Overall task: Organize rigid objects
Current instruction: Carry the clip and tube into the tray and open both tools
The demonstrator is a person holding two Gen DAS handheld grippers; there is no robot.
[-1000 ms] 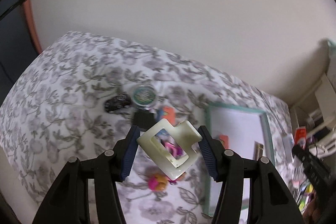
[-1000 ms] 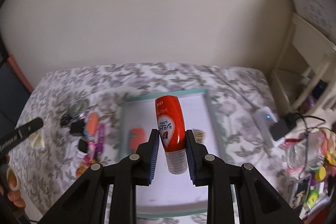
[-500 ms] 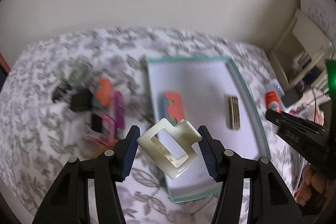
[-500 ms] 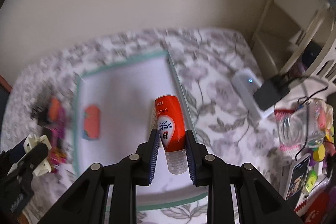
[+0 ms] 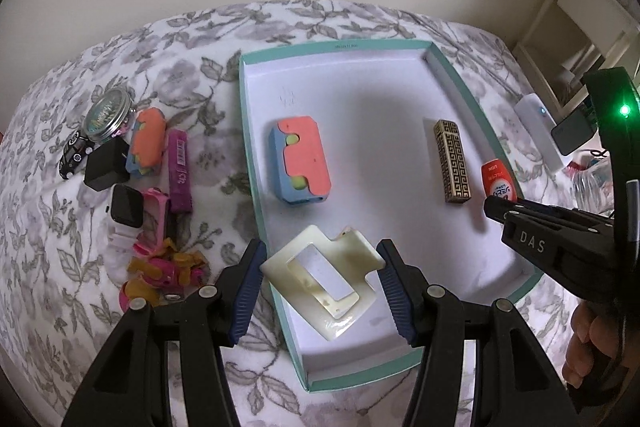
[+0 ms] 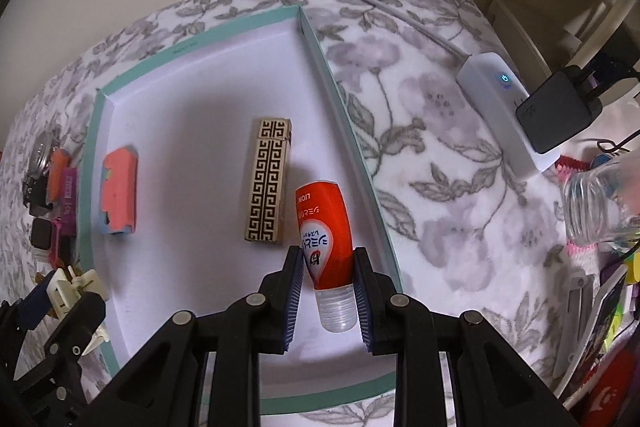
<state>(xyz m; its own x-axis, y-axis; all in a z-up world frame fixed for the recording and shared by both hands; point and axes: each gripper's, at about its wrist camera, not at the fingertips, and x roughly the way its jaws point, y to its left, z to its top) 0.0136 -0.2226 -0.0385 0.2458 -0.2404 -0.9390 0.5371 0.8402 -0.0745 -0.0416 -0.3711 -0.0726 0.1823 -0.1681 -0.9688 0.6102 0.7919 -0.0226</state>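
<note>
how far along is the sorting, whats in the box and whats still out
Done: a coral-and-blue block and a gold patterned case lie in the teal box. In hand: the left gripper holds a cream bracket, the right gripper a red tube, both over the box. Left: the pile on the bedspread, including a jar, watch and purple bar.

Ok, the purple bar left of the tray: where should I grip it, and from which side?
Grip the purple bar across its narrow width at mid-length, coming straight down. It lies flat on the floral cover; the smartwatch crowds its near end.
</note>
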